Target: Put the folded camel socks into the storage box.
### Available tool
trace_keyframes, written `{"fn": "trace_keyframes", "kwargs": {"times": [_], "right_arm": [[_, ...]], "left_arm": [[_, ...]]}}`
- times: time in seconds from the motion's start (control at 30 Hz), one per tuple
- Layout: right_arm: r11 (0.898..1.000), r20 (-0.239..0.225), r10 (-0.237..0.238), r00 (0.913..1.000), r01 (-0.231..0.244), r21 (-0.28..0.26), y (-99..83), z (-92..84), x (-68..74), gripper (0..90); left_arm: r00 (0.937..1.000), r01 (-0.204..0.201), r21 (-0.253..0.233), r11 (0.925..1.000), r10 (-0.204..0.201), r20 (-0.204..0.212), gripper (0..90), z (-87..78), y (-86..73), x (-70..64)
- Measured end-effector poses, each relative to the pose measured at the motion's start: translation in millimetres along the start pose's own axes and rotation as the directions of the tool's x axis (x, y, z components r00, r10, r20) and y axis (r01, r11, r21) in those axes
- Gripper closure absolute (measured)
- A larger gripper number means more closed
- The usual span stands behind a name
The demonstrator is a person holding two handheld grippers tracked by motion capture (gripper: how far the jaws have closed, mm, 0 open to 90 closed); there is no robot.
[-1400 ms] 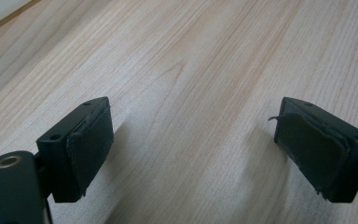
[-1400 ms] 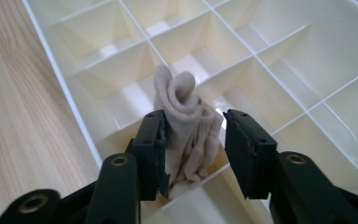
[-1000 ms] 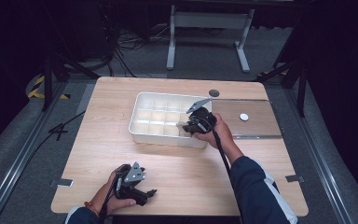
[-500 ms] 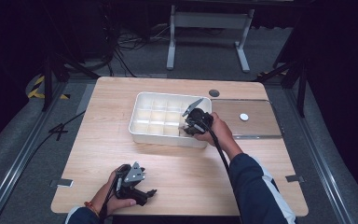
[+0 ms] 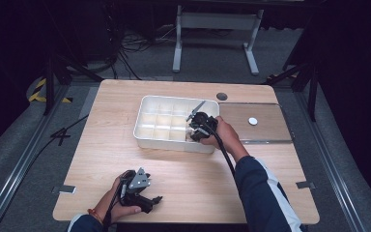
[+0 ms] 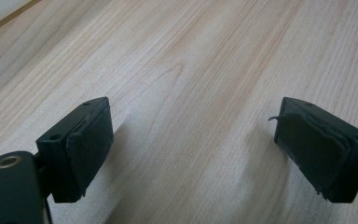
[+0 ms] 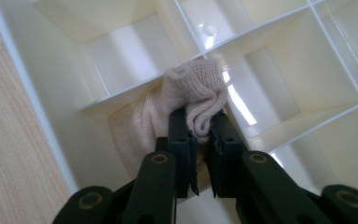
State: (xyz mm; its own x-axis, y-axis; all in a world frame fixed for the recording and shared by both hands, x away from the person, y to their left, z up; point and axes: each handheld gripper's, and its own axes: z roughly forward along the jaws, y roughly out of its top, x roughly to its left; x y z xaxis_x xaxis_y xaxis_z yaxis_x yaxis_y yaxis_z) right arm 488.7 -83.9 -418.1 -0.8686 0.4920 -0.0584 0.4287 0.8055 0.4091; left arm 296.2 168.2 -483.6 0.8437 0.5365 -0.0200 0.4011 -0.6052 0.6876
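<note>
Right gripper pinched one beige sock inside the white tray; left gripper stood wide and empty.

The right gripper's jaws had just been closing and now clamped a fold of the knitted sock, which hung over a divider at the tray's near right corner and sagged into the compartment below. One tray stood on the tabletop, split into a grid of three rows by four, twelve compartments. Beside the tray on its right lay one clear flat lid with one white knob. Two grippers were in use, one per hand. The left one rested low at the tabletop's near edge, well apart from the tray, with bare wood between its two pads.
</note>
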Motion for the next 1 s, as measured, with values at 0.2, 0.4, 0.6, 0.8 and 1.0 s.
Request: {"fn": "trace_keyframes", "kwargs": {"times": [0.2, 0.4, 0.6, 0.8, 1.0], "right_arm": [[1.000, 0.001, 0.007, 1.0000, -0.007, 0.014, 1.2, 1.2, -0.1, 81.6], [1.000, -0.010, 0.030, 0.9995, -0.030, -0.006, -1.5, 1.2, -1.7, 81.3], [0.998, -0.008, 0.045, 0.9990, -0.045, -0.035, -5.6, 0.1, -1.8, 80.8], [0.997, -0.017, 0.055, 0.9983, -0.056, -0.056, -7.1, -3.2, -2.2, 79.5], [0.995, -0.017, 0.061, 0.9980, -0.062, -0.080, -10.2, -8.4, -2.3, 78.3]], "left_arm": [[1.0000, 0.000, 0.000, 1.0000, 0.000, -0.001, 11.8, 0.0, 0.1, 0.0], [1.0000, -0.001, -0.002, 1.0000, 0.001, -0.001, 11.7, 0.2, 0.2, 0.1], [1.0000, 0.000, -0.001, 1.0000, 0.000, 0.000, 11.7, 0.2, 0.2, 0.1], [1.0000, -0.008, 0.005, 1.0000, 0.008, 0.000, 11.7, -0.2, 0.4, 0.6], [1.0000, -0.006, 0.004, 1.0000, 0.006, -0.001, 11.7, -0.1, 0.3, 0.4]]}}
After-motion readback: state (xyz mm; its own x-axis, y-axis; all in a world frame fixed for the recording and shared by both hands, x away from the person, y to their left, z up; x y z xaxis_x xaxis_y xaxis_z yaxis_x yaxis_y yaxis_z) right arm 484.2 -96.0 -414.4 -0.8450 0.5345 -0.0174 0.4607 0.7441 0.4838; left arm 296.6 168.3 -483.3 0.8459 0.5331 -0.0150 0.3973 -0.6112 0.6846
